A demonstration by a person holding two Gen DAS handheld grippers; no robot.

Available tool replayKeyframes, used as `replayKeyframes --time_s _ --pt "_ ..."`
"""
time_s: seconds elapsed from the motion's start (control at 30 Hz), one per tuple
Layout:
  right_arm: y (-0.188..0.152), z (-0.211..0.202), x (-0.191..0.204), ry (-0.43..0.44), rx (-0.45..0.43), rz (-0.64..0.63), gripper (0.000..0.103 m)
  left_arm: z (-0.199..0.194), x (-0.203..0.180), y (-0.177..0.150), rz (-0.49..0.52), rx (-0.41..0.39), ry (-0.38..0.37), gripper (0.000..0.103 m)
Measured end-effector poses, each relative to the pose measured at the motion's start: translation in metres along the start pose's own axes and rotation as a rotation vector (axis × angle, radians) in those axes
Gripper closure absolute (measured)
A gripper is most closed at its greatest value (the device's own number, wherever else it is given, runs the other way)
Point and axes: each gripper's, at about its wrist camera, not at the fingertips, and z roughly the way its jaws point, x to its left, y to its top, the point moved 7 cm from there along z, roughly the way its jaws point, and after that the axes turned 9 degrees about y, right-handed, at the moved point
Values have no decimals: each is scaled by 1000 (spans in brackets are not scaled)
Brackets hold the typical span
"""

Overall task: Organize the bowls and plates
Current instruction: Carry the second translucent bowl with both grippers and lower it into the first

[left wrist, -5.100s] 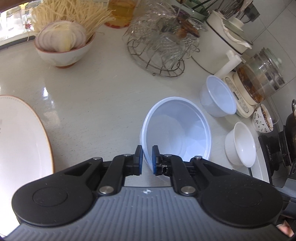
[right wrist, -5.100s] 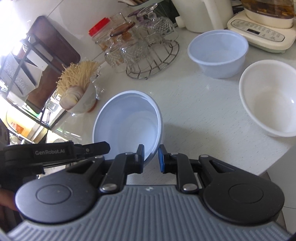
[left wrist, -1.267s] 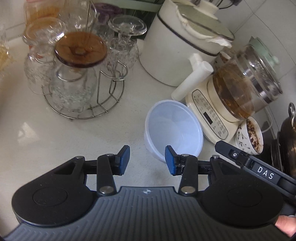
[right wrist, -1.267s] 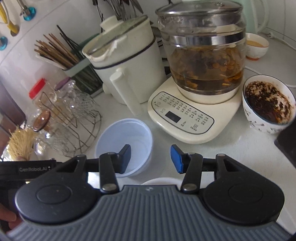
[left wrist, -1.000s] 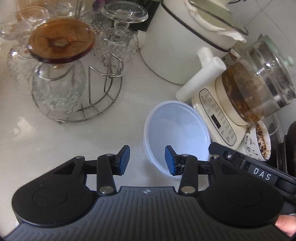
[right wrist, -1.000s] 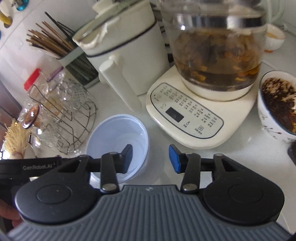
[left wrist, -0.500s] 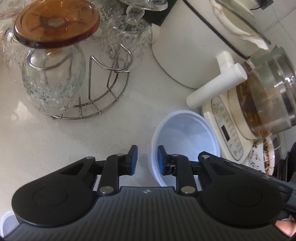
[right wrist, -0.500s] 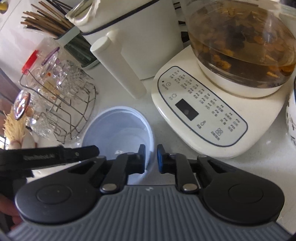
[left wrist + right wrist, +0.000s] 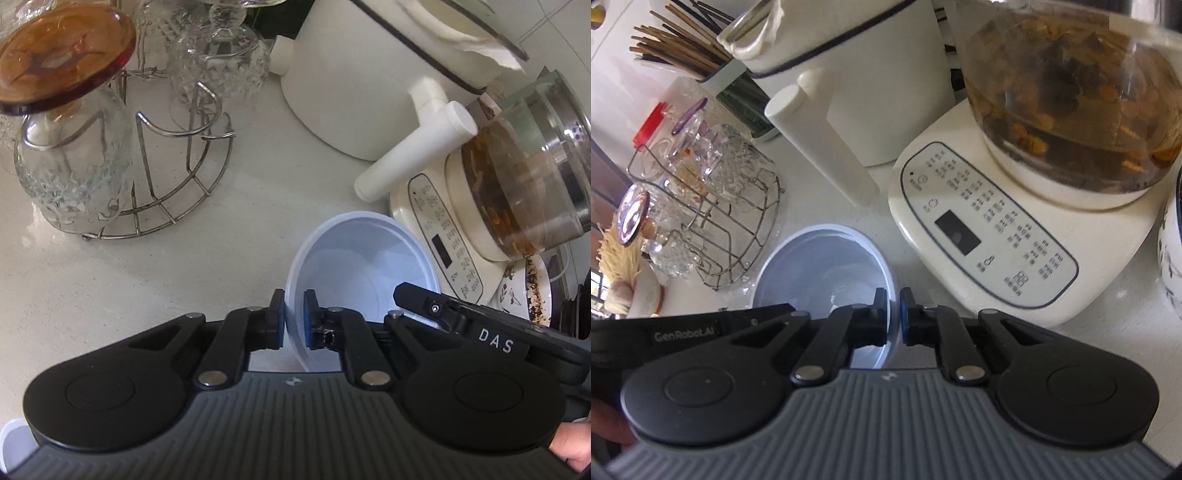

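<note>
Plastic bowl (image 9: 364, 266): sitting on the tabletop (image 9: 110, 280), opposite rim edges inside both sets of jaws.
Left gripper (image 9: 294, 322): jaws, wide a second ago, now pinching the near-left rim.
Right gripper (image 9: 894, 317): likewise narrowed onto the right rim.
Meaning: bowl probably secured for lifting.
Obstacles: kettle base (image 9: 990, 236) just right; glass rack (image 9: 155, 177) ahead-left.

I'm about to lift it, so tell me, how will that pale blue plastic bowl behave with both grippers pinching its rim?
The pale blue plastic bowl looks thin-walled and translucent, so probably light, and its rim may flex. The left gripper and right gripper clamp opposite rim edges, so uneven pulling could warp it. The smooth plastic might slip between the fingers.
</note>
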Motion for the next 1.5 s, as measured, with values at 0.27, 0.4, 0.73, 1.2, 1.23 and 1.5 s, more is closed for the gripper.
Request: replayKeyframes --time_s 0.27,0.4,0.73,1.2,1.23,1.5 --pt "5 -16 8 26 -17 -20 94 -24 3 -6 -5 -26 -2 91" --pt "4 -27 17 25 -36 -36 94 -38 3 -10 5 -42 -9 91" --pt "0 -55 43 49 -82 -78 93 -84 12 -15 23 -102 -28 91" --pt "-10 -79 104 100 -146 -160 92 -145 55 -22 -64 -184 -50 91" --pt "-11 -79 109 102 -150 -164 92 -150 59 -22 -69 -193 -50 91" --pt "-26 -72 152 138 -156 -196 92 -180 104 -34 -108 -232 -36 91"
